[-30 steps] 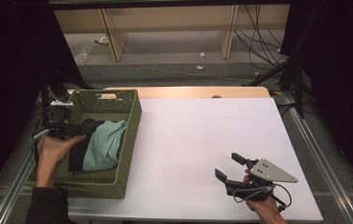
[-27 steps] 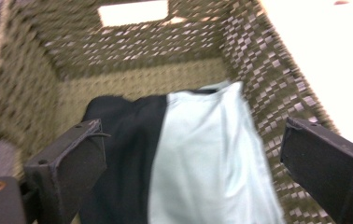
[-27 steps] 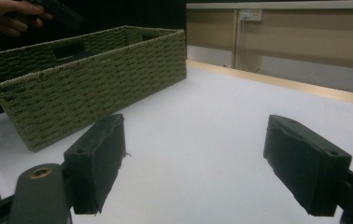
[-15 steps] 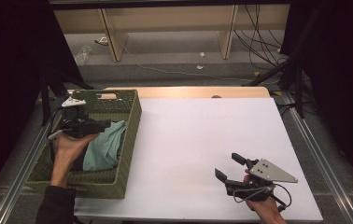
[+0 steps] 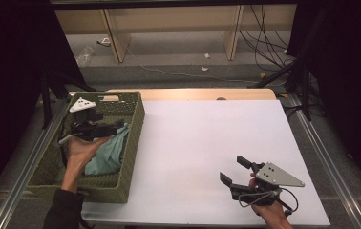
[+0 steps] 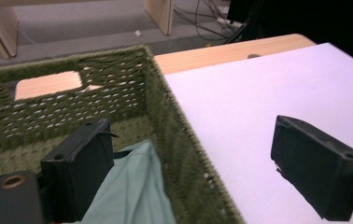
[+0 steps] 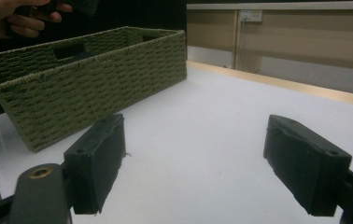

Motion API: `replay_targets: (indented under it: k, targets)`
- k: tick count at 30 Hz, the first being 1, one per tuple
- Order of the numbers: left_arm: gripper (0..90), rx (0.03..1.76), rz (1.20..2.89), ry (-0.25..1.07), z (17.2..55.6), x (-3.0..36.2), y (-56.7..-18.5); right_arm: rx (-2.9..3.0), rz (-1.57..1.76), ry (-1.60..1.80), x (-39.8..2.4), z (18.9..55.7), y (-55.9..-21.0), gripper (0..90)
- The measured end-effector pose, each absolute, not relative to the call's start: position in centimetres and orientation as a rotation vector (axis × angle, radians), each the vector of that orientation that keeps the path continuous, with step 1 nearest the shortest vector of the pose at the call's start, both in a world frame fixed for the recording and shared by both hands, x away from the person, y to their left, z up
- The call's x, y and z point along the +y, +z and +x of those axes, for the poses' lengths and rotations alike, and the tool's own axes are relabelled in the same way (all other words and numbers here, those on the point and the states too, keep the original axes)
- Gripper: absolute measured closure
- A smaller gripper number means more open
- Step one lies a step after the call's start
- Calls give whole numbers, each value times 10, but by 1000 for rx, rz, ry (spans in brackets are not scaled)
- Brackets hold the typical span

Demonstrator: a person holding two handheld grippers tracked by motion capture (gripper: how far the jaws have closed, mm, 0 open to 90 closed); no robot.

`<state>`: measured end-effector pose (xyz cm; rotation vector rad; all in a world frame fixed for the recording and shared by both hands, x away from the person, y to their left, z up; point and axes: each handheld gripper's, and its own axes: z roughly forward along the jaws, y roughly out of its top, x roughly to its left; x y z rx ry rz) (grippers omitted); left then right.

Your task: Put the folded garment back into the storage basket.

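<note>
A green woven basket (image 5: 132, 143) stands on the left of the white table, and a teal cloth (image 5: 108, 153) lies inside it. My left gripper (image 5: 103, 128) hovers over the basket, held by a hand coming from below. In the left gripper view its jaws (image 6: 198, 179) stand wide and have just been closing a little. The basket's right wall (image 6: 184, 154) and a corner of the teal cloth (image 6: 132, 191) lie between them, and neither pad presses on anything. My right gripper (image 5: 234, 169) rests open near the table's front right, with nothing between its jaws (image 7: 198, 168).
The white tabletop (image 5: 207, 133) stretches between the basket and the right gripper. A wooden strip (image 5: 207, 94) runs along its far edge and metal rails (image 5: 329, 167) flank its sides. Wooden shelf legs (image 5: 231, 33) and cables (image 5: 260, 43) lie on the floor beyond.
The left hand and its gripper have moved from the basket's left rim to the right and farther in, over the cloth. The right gripper has stayed where it was.
</note>
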<state>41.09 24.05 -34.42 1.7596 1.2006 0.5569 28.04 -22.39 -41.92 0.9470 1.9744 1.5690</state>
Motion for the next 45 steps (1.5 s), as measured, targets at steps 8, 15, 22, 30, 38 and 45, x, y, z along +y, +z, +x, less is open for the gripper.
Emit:
replay_targets:
  k: [8,15,22,30,38,45]
  targets:
    - [111,1110,1723,525,406,222,-342,1976,947,1570,-224,280,-419,216]
    - [111,1046,1732,497,400,201,-342,1975,946,1571,-224,281,-420,216]
    - [111,975,1747,514,393,178,-344,1975,948,1570,-224,280,-419,216]
    - [114,922,1717,496,386,164,-344,1975,948,1570,-224,280,-419,216]
    - [117,886,1702,451,381,151,-346,1973,947,1572,-224,280,-419,216]
    - [118,843,1692,440,375,138,-350,1972,946,1573,-224,280,-419,216]
